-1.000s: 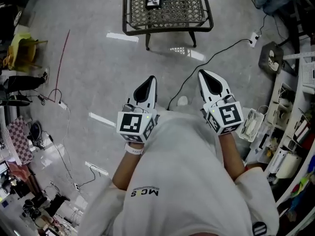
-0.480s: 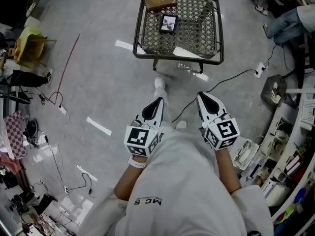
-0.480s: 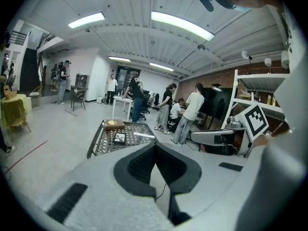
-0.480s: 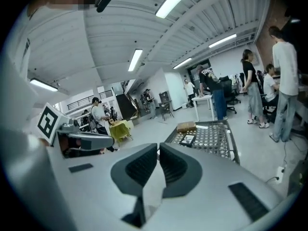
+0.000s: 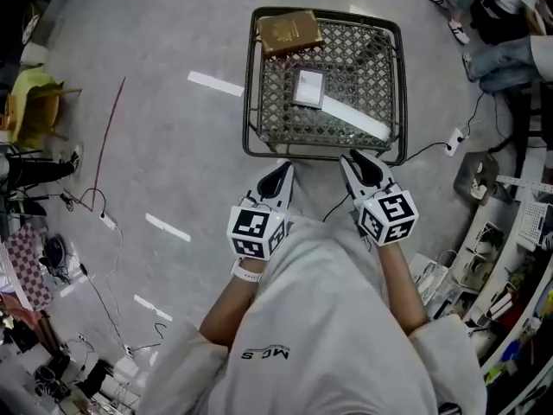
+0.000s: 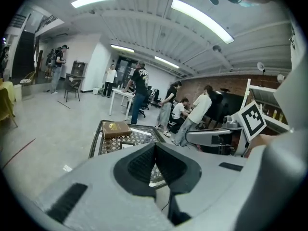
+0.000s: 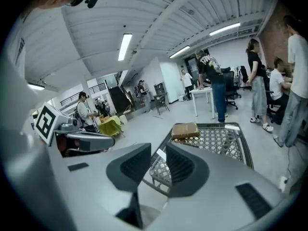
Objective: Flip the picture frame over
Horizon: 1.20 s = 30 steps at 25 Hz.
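The picture frame [image 5: 309, 87] lies flat in the middle of a black wire-mesh table [image 5: 249, 85], its face pale with glare; it also shows in the left gripper view [image 6: 126, 145]. A brown book [image 5: 292, 31] rests at the table's far left corner. My left gripper [image 5: 280, 178] hovers at the near edge with its pads [image 6: 144, 163] pressed together and nothing held. My right gripper [image 5: 361, 166] is beside it at the near right edge; its jaws have just been opening, and only air lies between its pads [image 7: 179, 166].
A long white strip [image 5: 352, 116] lies on the mesh to the right of the frame. Cables and a power strip [image 5: 456, 140] trail on the grey floor. Cluttered shelves [image 5: 518, 232] stand at the right. Several people stand beyond the table [image 6: 139, 91].
Both grippers and the person have moved forward across the floor up to the table's near edge. The table, frame and book now sit much closer in the head view.
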### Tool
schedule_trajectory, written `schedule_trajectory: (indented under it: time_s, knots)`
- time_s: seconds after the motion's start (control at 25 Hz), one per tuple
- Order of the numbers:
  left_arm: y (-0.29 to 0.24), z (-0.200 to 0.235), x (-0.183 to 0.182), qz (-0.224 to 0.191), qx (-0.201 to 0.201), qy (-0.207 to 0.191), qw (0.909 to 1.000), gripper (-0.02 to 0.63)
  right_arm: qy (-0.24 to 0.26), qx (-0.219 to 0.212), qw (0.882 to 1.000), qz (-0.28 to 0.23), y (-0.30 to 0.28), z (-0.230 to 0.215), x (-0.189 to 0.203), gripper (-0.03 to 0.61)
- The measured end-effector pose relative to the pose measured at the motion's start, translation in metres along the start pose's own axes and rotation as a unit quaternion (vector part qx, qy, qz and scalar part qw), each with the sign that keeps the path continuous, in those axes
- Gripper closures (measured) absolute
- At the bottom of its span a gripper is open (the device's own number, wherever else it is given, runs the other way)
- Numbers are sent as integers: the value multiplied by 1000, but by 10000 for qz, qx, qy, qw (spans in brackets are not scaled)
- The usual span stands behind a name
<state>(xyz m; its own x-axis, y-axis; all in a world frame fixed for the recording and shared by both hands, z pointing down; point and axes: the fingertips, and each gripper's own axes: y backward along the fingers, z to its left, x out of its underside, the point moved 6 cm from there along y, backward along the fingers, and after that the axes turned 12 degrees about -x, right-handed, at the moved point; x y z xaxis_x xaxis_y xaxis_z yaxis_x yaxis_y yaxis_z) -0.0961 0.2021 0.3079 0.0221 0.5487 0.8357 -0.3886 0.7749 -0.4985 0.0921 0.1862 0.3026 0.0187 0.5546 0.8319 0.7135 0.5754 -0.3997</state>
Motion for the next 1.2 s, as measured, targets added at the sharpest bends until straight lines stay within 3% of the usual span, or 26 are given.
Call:
schedule_trajectory:
  time_s: [0.2, 0.4, 0.64, 1.2]
  knots:
    - [-56, 46, -34, 109, 93, -3, 9999, 591, 27, 197, 9998, 52, -68, -38, -41, 489]
    - [-92, 68, -44, 230, -56, 74, 9997, 591, -110, 239, 9992, 304, -108, -71, -44, 489]
    - [-120, 73, -46, 452, -95, 132, 9988, 591, -376, 215, 9980, 451, -131, -102, -27, 489]
    - [-179, 84, -9, 948, -264, 307, 9947, 591, -984, 384, 9913, 785, -185, -171, 36, 489]
